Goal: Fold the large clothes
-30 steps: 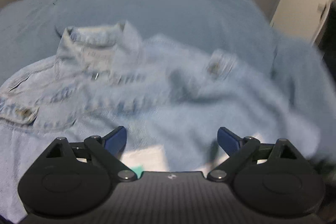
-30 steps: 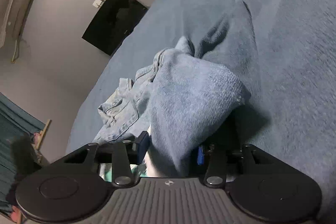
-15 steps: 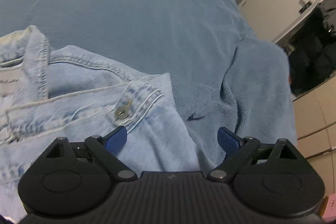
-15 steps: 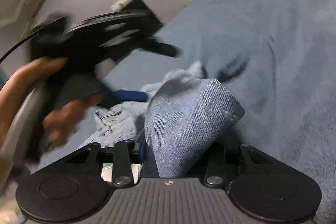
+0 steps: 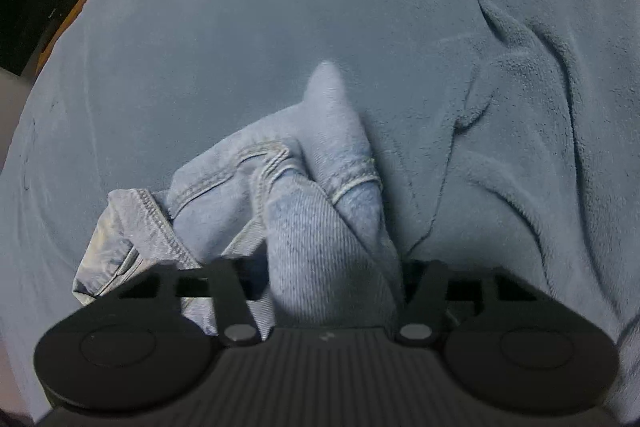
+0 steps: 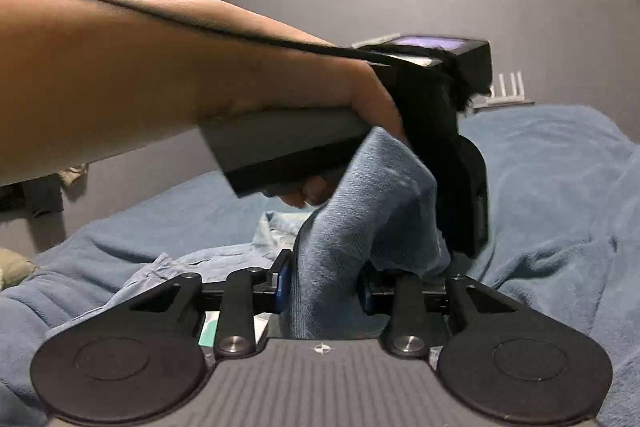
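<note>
a bunched fold of the denim jacket [image 5: 320, 211] rises between the closing jaws of the left claw [image 5: 332, 279]; the right claw [image 6: 322, 287] is closing on another fold. it trails over the blue bed blanket [image 5: 280, 27], the person's forearm [image 6: 140, 67] crossing above.

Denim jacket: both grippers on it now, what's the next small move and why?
Probably finish closing the left gripper, whose jaws are still closing on a bunched fold of the denim jacket. The right gripper has its own fold between its closing pads. Then lift both together: most of the jacket is still crumpled on the blue blanket.
</note>
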A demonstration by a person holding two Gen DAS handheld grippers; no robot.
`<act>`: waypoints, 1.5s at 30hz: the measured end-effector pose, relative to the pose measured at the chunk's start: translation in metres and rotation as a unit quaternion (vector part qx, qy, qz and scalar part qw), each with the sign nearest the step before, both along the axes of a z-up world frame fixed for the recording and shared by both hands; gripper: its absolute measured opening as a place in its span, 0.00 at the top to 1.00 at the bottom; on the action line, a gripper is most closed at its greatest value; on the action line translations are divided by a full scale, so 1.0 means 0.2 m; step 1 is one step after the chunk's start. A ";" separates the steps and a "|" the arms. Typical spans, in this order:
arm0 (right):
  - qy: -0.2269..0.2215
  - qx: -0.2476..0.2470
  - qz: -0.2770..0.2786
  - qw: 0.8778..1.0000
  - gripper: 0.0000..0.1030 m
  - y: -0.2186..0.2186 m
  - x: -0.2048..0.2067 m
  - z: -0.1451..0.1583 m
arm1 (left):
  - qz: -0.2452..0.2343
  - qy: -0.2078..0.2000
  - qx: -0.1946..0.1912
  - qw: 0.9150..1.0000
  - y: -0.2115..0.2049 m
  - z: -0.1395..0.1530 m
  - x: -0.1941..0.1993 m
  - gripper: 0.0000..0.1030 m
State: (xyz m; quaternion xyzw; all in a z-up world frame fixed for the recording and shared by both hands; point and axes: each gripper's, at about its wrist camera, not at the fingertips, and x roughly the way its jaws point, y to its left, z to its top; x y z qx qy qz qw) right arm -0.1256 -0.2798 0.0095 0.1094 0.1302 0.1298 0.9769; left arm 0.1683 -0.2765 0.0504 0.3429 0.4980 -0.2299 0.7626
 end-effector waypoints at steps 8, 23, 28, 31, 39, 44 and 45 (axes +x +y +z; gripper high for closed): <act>0.020 0.064 0.008 0.998 0.50 -0.06 0.02 0.03 | 0.114 -0.001 -0.229 0.967 0.60 0.18 0.00 0.71; 0.007 -0.055 0.156 0.986 0.75 0.60 0.10 0.25 | 0.286 0.018 -0.496 0.820 1.99 0.13 -0.24 0.75; 0.024 -0.118 0.209 0.970 0.75 0.90 0.13 0.20 | 0.342 0.039 -0.545 0.765 2.30 -0.11 -0.33 0.75; 0.039 -0.155 0.230 0.960 0.75 1.03 0.14 0.13 | 0.364 0.051 -0.565 0.739 2.40 -0.26 -0.37 0.75; 0.049 -0.210 0.249 0.944 0.75 1.22 0.08 0.08 | 0.389 0.053 -0.577 0.717 2.52 -0.37 -0.39 0.57; 0.056 -0.218 0.260 0.939 0.75 1.27 0.05 0.04 | 0.403 -0.063 -0.534 0.740 2.58 -0.24 -0.54 0.44; 0.057 -0.220 0.263 0.938 0.75 1.27 0.05 0.03 | 0.403 -0.084 -0.538 0.735 2.59 -0.22 -0.57 0.44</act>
